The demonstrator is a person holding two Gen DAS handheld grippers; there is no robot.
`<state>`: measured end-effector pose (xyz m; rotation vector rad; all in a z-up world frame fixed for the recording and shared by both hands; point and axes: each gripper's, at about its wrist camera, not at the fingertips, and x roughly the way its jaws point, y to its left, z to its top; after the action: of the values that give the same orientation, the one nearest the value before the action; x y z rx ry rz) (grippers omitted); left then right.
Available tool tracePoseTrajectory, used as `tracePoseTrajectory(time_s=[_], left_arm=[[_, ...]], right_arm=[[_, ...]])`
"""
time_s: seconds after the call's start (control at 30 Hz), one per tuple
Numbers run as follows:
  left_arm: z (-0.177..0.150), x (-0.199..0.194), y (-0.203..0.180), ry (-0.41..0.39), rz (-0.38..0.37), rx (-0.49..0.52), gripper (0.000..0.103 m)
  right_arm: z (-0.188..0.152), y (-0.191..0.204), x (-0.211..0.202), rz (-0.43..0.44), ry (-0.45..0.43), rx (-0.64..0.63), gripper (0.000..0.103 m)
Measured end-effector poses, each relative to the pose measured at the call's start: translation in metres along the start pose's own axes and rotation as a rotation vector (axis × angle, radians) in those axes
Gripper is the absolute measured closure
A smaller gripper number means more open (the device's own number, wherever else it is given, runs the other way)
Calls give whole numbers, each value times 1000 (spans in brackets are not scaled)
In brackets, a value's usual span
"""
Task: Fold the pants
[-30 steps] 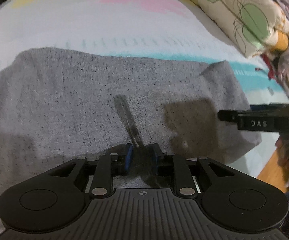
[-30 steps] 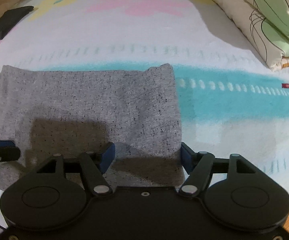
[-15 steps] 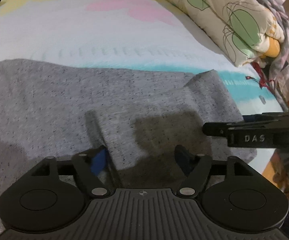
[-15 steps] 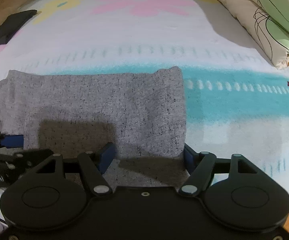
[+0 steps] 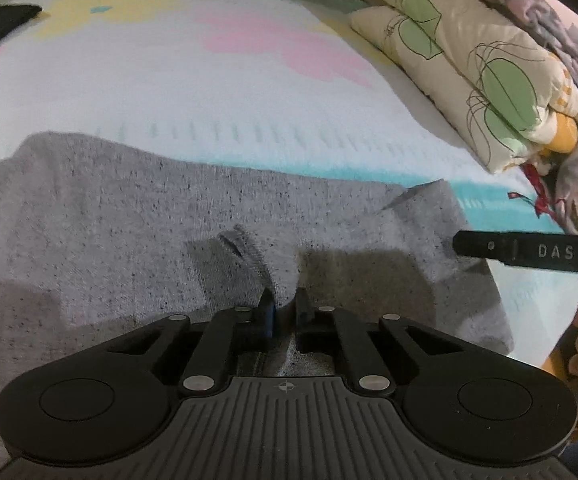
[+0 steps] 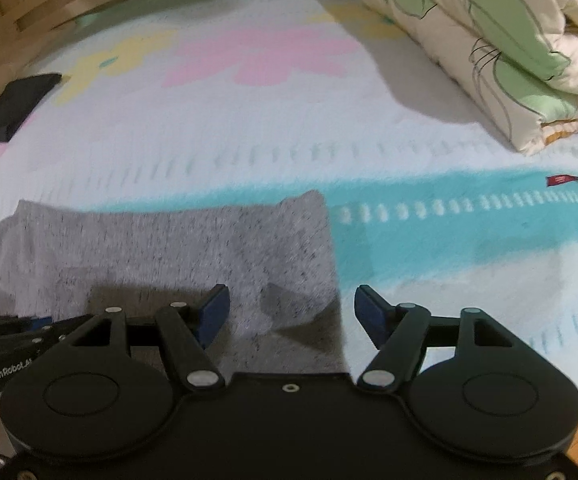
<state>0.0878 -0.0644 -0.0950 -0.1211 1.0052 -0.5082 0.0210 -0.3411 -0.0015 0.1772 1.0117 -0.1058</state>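
Pinching a raised ridge of grey cloth: left hand-held gripper (image 5: 285, 314) closed tight on the pants (image 5: 137, 232), fabric bunched up between its fingers at the near edge. Half a second ago, spread wide over the flat cloth; now clamped. A second ago, likewise closed on the cloth, so evidently a release and a fresh grasp at a slightly different spot.

Pants lying flat across the near part of the bed (image 5: 209, 92), already doubled into a long band, short end toward the right with one far corner slightly lifted. Same band seen in the right wrist view, pants (image 6: 193, 248) ending at a straight edge over the teal stripe.

Right hand-held gripper (image 6: 292, 310) wide apart, holding nothing, straddling the near right corner of the cloth, much as in both earlier pictures. Same tool visible at the right edge of the left view.

Judgement: grasp re-established on the left only; right corner not yet secured. Next fold likely to need both near corners held before lifting, otherwise the band risks skewing.

Also noted: folded quilt (image 6: 509, 52) at far right, dark item (image 6: 13, 106) at far left of the bed.
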Motion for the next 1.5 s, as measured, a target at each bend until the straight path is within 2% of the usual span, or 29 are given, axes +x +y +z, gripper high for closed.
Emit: tracePoseTrajectory(time_s=[0.23,0.33,0.43,0.5,0.7,0.9,0.93,1.0,1.17,1.3,1.37,1.5], left_arm=[[4,-36,28,-94,35,-14,95],[5,-42,53,-70,35,-68,95],[0,-27,70,11,45,-106,94],[-4,-15,71,50,70,-87,91],[-1,-16,62,43,108,-23,89],[1,-45,64,-36,130,-40,89],[0,-49,62,-45,130,-32,89],[-2,-56,55,-55,98,-8,89],[-22,-55,33,-4,55,100,88],[-47,-40,30,113,98,153,88],[-53,-40,34,87,88,155,88],[-52,-42,42,90,65,131,88]], right_arm=[[5,-12,-5,-27,-14,49,31],[6,-17,-3,-33,-7,82,31],[8,-18,0,-29,5,112,31],[9,-14,1,-35,5,110,31],[10,19,7,-44,-6,3,31],[-1,41,43,-82,117,-105,31],[-4,41,48,-94,129,-101,31],[-6,37,49,-109,116,-63,21],[-3,23,54,-94,152,23,17],[-4,21,54,-96,149,29,17],[-6,24,53,-109,134,4,16],[-11,27,51,-124,120,-14,15]])
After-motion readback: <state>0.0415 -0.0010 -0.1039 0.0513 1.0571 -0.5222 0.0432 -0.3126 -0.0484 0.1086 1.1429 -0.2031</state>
